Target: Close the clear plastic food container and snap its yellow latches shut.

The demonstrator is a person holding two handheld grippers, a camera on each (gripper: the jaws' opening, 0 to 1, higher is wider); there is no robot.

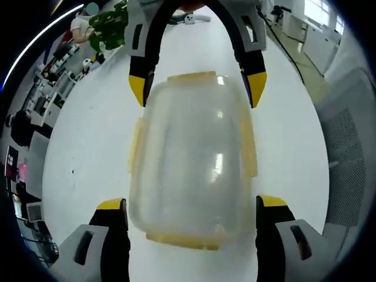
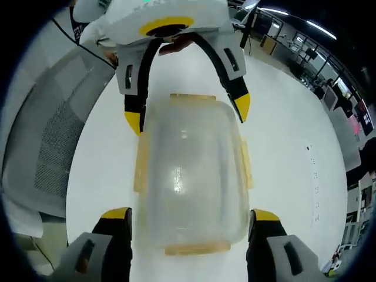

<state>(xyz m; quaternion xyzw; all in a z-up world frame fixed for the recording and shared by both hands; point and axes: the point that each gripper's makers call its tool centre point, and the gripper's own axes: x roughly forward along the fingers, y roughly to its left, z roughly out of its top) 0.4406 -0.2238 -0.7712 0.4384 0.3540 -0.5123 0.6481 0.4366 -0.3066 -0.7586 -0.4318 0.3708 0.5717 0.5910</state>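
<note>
- Nearest my camera in the left gripper view are my left gripper's (image 1: 192,212) two yellow-tipped jaws, spread wide at the bottom of the view, one on each side of the near end of the clear container (image 1: 192,161).
- I cannot tell whether the jaw tips touch the container walls or stand just beside them.
- The container sits on the white surface (image 1: 88,153) with its clear domed lid (image 1: 197,147) on top, roughly in the middle of the surface.
- Pale yellow latches show on all four sides: one at the near end (image 1: 182,239), one at the far end (image 1: 191,77), and one along each long side (image 1: 136,150).
- I cannot tell from here whether any latch is snapped down.
- At the far end of the container I see my right gripper (image 1: 197,89) facing me, its jaws also spread, yellow tips flanking the far corners of the container.
- In the right gripper view the picture mirrors this: the right gripper's (image 2: 191,224) jaws stand apart at the bottom, straddling the container (image 2: 189,176), and the left gripper (image 2: 187,114) straddles the opposite end, jaws open.
- Neither gripper is pinching anything that I can see.
- A grey mesh chair back (image 2: 50,147) stands beside the surface.
- A green plant (image 1: 108,26) stands at the far end of the surface.
</note>
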